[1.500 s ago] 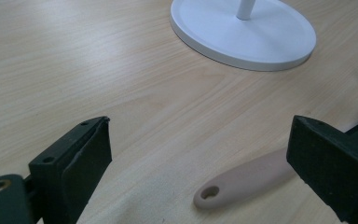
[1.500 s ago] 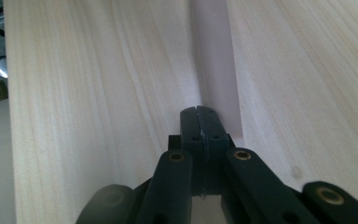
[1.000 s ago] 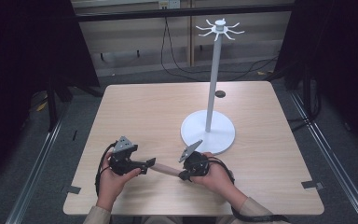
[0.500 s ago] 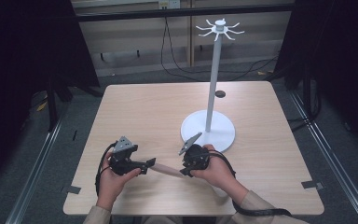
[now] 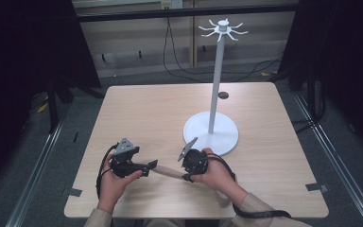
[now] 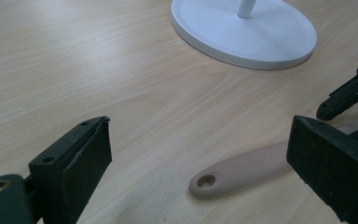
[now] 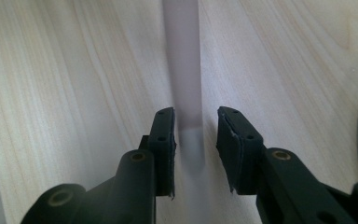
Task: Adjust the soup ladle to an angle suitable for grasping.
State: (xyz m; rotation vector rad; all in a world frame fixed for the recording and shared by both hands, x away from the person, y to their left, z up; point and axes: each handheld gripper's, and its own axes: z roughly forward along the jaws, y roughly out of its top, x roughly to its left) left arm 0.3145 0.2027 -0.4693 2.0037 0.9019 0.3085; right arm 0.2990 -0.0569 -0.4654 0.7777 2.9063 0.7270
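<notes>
Pink-beige plastic, a utensil handle [image 6: 242, 169] with a hanging hole at its tip lies flat on the pale wood bench [image 5: 146, 113], near the front edge, between two hand-held grippers. The right hand-held gripper [image 7: 196, 140] straddles the handle, its jaws slightly apart with a gap showing on either side of it. The left hand-held gripper [image 6: 205, 172] stands spread wide, its jaws to either side of the handle's holed end, clear of it. From above, both hands [image 5: 116, 182] sit close to the front edge, with a white hook stand [image 5: 211, 130] just behind the right hand-held gripper and open bench to the left and far side. The holed tip reads clearly in the left gripper view; the right gripper view blurs the handle.
</notes>
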